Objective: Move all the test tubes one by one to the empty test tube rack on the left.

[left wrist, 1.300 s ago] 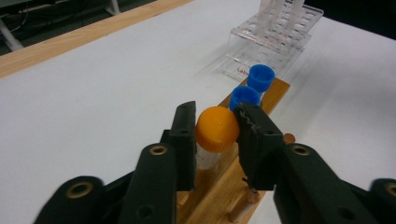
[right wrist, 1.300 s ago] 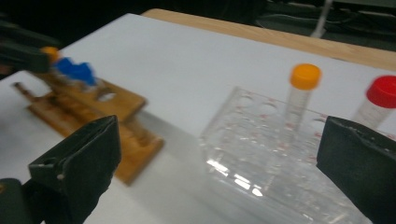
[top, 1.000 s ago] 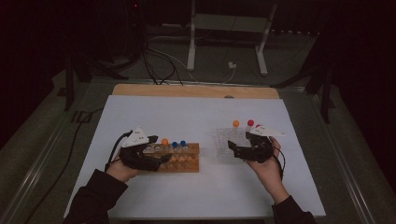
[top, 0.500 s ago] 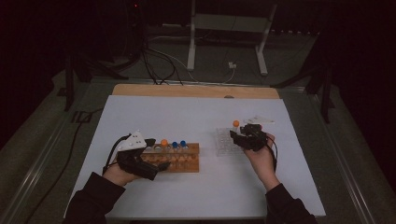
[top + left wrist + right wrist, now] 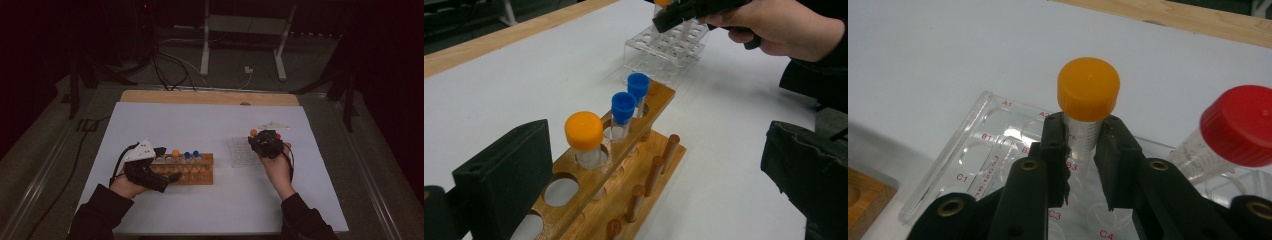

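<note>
Fingers of the right gripper have just been closing and now pinch the orange-capped tube below its cap. It stands upright, long axis vertical, in the clear plastic rack beside a red-capped tube. Left gripper is spread wide around the near end of the wooden rack (no tube in it); clear body, faint markings.
</note>
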Available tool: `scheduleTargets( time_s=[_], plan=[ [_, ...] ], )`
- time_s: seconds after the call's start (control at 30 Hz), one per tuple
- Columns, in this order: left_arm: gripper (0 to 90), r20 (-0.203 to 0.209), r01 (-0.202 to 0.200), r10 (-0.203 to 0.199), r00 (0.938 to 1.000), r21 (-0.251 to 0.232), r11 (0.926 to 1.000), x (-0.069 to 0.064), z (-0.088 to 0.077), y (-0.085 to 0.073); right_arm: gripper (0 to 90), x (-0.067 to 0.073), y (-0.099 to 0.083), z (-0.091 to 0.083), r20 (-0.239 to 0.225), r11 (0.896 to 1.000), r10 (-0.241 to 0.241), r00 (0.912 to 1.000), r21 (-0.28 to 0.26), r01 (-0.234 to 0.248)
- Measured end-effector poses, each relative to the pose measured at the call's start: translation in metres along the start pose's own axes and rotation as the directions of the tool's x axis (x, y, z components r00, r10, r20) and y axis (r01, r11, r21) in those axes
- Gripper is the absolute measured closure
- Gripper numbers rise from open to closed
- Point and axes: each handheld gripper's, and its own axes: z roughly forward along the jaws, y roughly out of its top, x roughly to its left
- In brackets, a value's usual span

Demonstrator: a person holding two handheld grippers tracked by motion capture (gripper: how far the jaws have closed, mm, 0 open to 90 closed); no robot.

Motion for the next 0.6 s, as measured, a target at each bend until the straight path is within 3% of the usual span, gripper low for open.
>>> scheduleTargets(
  time_s=[0.2,0.6],
  plan=[
    [1.1,0.007,-0.002,0.002,1.0000,0.002,1.0000,-0.001,-0.002,0.003,75.2,0.003,0.007,-0.012,0.011,0.999,-0.027,0.9996,-0.035,0.027],
    [1.1,0.036,-0.014,0.014,0.9992,-0.017,0.9998,-0.009,-0.005,0.016,75.3,0.004,0.020,-0.054,-0.012,0.991,-0.051,0.9986,-0.121,0.049]
  ],
)
